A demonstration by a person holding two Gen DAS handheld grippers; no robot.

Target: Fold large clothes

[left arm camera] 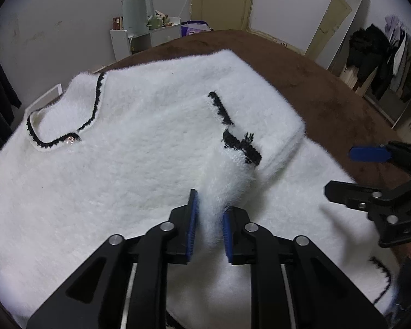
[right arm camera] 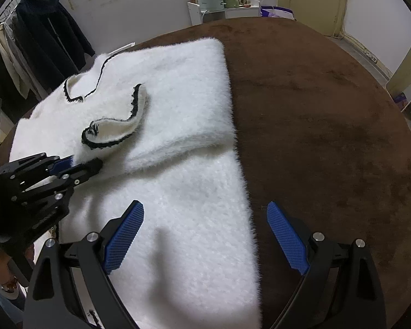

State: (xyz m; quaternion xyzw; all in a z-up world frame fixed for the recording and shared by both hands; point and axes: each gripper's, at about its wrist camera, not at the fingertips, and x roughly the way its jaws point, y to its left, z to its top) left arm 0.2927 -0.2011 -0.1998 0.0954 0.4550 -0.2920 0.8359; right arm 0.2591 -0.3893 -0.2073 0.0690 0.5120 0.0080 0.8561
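Two risks: left claw [left arm camera: 210, 224] pinches the sweater [left arm camera: 123, 164] sleeve [left arm camera: 227, 175] only loosely, so the cuff at 12 o'clock may slip and unfold; right claw [right arm camera: 205, 235] spread, idle.

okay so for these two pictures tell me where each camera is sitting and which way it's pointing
Left wrist: on the left gripper, looking down its fingers at the sleeve between the blue pads; the right gripper shows at right.
Right wrist: on the right gripper, jaws wide, angled down at the sweater edge and brown cover; the left gripper shows at left.
Shared: sweater, cover, kettle.
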